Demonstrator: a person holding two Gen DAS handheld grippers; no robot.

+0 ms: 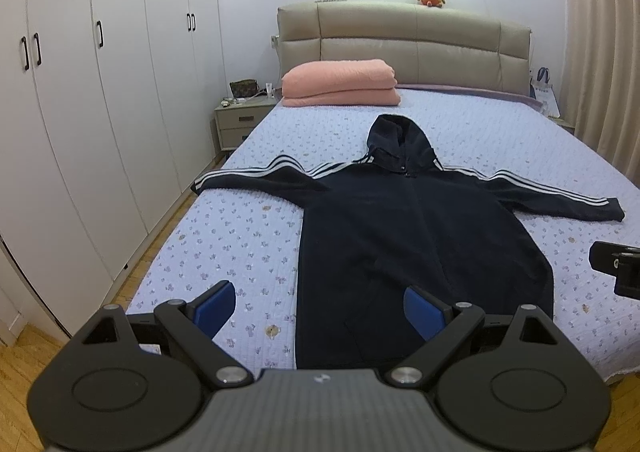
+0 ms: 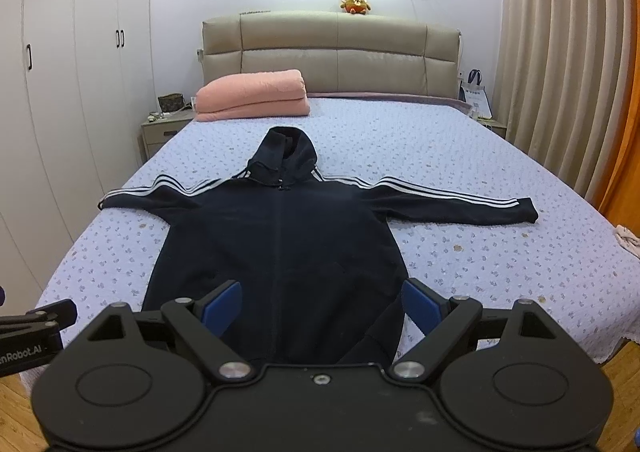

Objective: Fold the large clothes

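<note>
At the far left, a white wardrobe and a bedside table were noted beside the bed. A folded pink blanket was seen at the headboard end, well apart from the work. The left gripper was found with its jaws spread wide and nothing between them, held above the foot of the bed at the garment's hem. The dark hooded jacket was recorded lying flat and front-up along the middle of the bed, zip closed, hood toward the headboard, both striped sleeves stretched straight out to the sides. The right gripper was likewise found spread and empty, above the hem. No fold was observed anywhere; the garment was judged merely laid out, with sleeves, body and hood all yet to be folded.
</note>
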